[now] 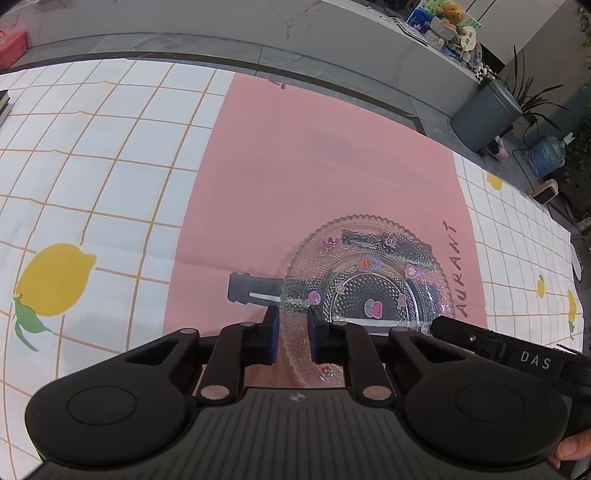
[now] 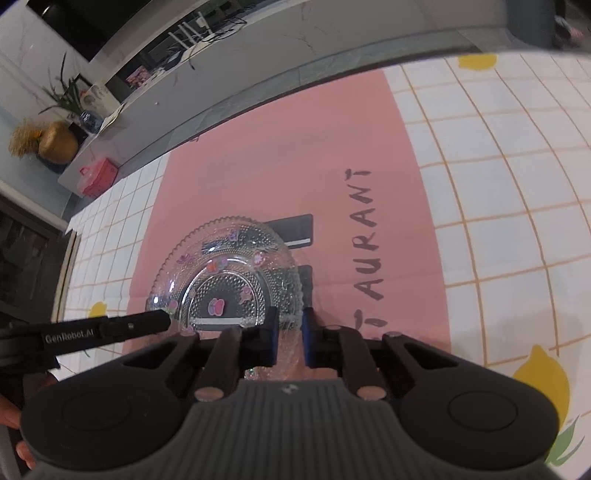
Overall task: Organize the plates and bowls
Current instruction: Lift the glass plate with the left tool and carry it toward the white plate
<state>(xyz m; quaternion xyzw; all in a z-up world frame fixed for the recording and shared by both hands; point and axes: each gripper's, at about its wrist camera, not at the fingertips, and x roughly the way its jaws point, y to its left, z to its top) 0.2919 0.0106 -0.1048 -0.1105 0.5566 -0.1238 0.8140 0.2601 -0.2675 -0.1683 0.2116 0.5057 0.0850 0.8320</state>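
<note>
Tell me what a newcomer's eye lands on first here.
A clear studded glass dish dotted with cartoon stickers sits on a pink mat. The left claw and right claw each pinch its rim from opposite sides. Around the mat lies a lemon-print checked tablecloth.

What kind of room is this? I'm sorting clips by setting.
Probably a home dining or living area. A table wears a lemon-print tablecloth with a pink placemat and a glass plate; behind it are a potted plant and a ledge with a teddy bear.
</note>
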